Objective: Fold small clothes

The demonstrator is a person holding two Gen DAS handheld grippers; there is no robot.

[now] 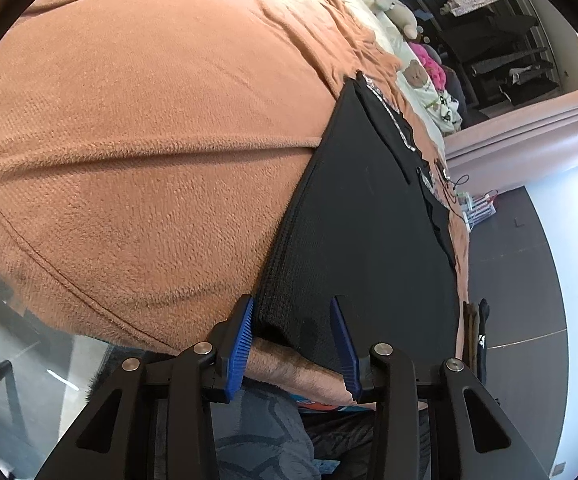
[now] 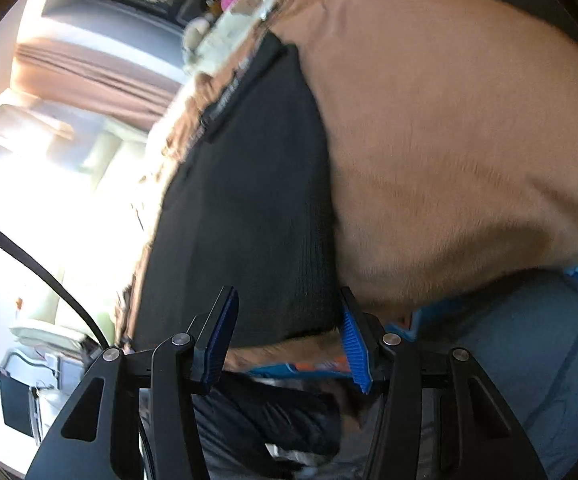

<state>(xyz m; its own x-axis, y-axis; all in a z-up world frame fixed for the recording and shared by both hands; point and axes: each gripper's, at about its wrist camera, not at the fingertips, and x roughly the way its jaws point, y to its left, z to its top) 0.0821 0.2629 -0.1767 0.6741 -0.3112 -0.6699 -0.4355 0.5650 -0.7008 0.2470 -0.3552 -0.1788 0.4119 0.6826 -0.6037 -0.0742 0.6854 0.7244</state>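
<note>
A black knit garment [image 1: 365, 216] lies flat along the edge of a bed covered by a brown fleece blanket [image 1: 149, 140]. My left gripper [image 1: 295, 308] is open, its blue pads on either side of the garment's near corner at the bed edge. The right wrist view is blurred: the same black garment [image 2: 245, 200] lies on the blanket [image 2: 449, 140], and my right gripper [image 2: 289, 300] is open with its jaws on either side of the garment's other near corner. Neither gripper holds cloth.
Stuffed toys [image 1: 397, 12] and a bear-print pillow [image 1: 421, 76] lie at the far end of the bed. A dark shelf unit [image 1: 501, 48] stands beyond. A small rack [image 1: 481, 204] stands on the dark floor. Bright window light [image 2: 49, 200] fills the left of the right view.
</note>
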